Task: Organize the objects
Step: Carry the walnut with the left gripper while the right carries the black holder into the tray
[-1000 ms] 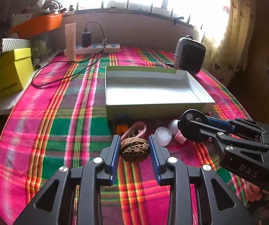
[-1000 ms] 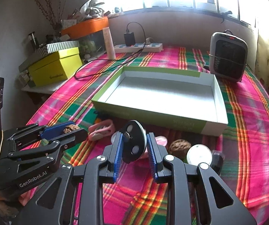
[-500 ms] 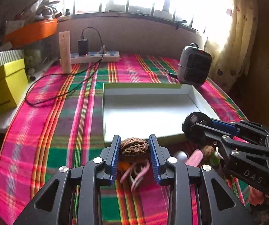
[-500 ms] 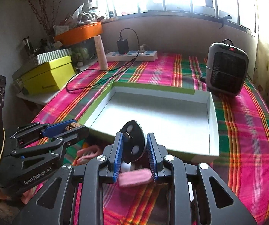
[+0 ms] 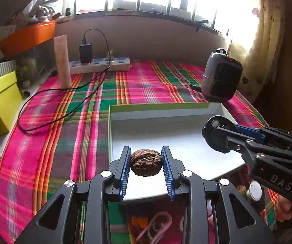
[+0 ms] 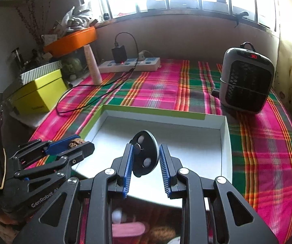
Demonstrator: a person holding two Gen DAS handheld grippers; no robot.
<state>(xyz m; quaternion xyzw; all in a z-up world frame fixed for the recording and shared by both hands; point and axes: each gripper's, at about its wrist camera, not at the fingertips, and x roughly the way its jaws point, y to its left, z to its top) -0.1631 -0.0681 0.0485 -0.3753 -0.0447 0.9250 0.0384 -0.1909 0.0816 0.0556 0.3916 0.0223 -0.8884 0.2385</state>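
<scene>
My left gripper [image 5: 146, 162] is shut on a brown walnut [image 5: 146, 165] and holds it over the near left part of the empty white box with a green rim [image 5: 158, 106]. My right gripper [image 6: 144, 159] is shut on a black round disc with white dots [image 6: 146, 156] and holds it over the near edge of the same box [image 6: 154, 111]. In the left wrist view the right gripper [image 5: 219, 134] with the disc is at the right. In the right wrist view the left gripper [image 6: 78, 142] with the walnut is at the left.
Small items lie on the plaid cloth in front of the box: a pink clip [image 5: 156, 225], a pink block [image 6: 127, 229], a second walnut [image 6: 162, 232], a white cap [image 5: 255, 189]. A grey heater [image 6: 246, 79], power strip [image 6: 129, 64], cream tube [image 5: 62, 61] and yellow box [image 6: 38, 93] stand around.
Both grippers have risen and moved forward with their objects, from above the loose items on the cloth to over the near part of the box.
</scene>
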